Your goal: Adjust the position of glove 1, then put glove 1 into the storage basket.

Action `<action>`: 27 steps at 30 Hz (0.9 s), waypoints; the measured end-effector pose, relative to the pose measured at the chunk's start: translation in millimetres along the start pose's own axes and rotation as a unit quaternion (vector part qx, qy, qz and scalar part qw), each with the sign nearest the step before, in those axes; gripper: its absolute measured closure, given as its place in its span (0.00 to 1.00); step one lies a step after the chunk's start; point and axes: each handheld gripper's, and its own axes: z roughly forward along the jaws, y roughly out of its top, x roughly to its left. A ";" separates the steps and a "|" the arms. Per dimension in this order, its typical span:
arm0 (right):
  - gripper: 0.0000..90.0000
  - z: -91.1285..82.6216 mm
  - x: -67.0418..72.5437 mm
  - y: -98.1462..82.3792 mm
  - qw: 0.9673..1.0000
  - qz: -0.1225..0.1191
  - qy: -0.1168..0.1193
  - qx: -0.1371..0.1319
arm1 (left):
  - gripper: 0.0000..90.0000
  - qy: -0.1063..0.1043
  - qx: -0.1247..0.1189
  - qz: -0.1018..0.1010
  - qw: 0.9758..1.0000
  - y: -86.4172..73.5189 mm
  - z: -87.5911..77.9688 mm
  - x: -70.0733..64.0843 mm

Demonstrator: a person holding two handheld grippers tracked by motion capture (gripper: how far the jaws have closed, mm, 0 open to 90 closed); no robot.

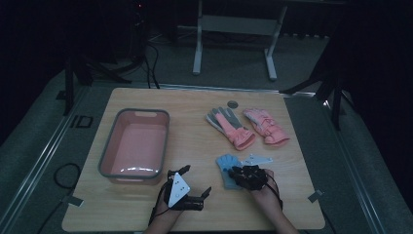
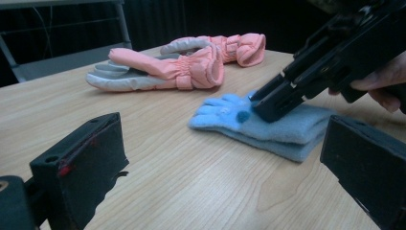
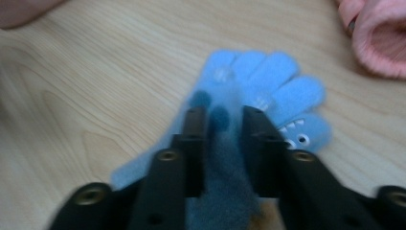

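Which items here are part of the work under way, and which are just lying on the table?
In the work:
- right gripper, jaws astride a fold of the blue gloves
- blue gloves, stacked flat

Lying about:
- pink gloves, untouched
- pink basin
- left gripper, open, apart from the gloves

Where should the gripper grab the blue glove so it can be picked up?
Probably at the cuff end of the blue glove, coming straight down from above. It lies flat on the table, so there is no edge to slip under from the side. Its cloth looks soft and thick enough to bunch between the jaws. The right gripper already straddles a ridge of it, near the middle.
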 end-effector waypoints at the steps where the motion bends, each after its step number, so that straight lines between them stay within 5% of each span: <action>1: 0.56 -6.8 -2.0 3.0 1.000 0.000 0.007 -0.016 | 0.02 0.000 0.005 0.003 1.000 0.3 0.4 -0.5; 4: 0.45 -13.7 -6.9 6.5 1.000 0.007 0.009 -0.024 | 0.02 -0.004 0.015 0.016 1.000 2.3 1.1 -3.2; 5: 0.27 -20.6 -14.9 8.0 0.999 0.013 0.021 -0.036 | 0.02 -0.013 0.021 0.013 1.000 4.3 1.8 -4.1; 6: 0.27 -20.6 -14.9 8.0 0.999 0.013 0.021 -0.036 | 0.02 -0.018 0.032 0.009 0.999 6.4 2.4 -4.6; 7: 0.15 -25.0 -22.9 8.8 0.998 0.029 0.036 -0.039 | 0.02 -0.028 0.055 -0.001 0.998 10.0 3.7 -5.1; 12: 0.13 -35.3 -41.6 6.7 0.996 0.049 0.055 -0.057 | 0.02 -0.090 0.084 -0.003 0.992 22.4 8.6 -8.9; 16: 0.15 -42.3 -55.0 5.0 0.995 0.056 0.056 -0.060 | 0.12 -0.138 0.103 0.056 0.983 29.3 20.0 -20.1; 17: 0.15 -42.3 -55.0 5.0 0.995 0.056 0.056 -0.060 | 0.14 -0.138 0.103 0.056 0.983 29.3 20.0 -20.1; 18: 0.15 -42.9 -55.5 5.8 0.996 0.057 0.053 -0.050 | 0.14 -0.146 0.107 0.085 0.980 31.3 27.6 -25.4; 22: 0.13 -37.3 -53.4 10.2 0.997 0.055 0.054 -0.029 | 0.17 -0.170 0.126 0.124 0.969 35.4 47.1 -31.0; 23: 0.13 -37.3 -53.4 10.2 0.997 0.055 0.054 -0.029 | 0.17 -0.170 0.126 0.124 0.969 35.4 47.1 -31.0; 24: 0.13 -34.1 -52.7 11.0 0.996 0.055 0.064 -0.024 | 0.17 -0.175 0.134 0.153 0.963 36.9 57.1 -33.9; 27: 0.25 -16.0 -50.3 14.0 0.997 0.053 0.056 0.006 | 0.25 -0.194 0.137 0.191 0.952 38.6 66.9 -37.8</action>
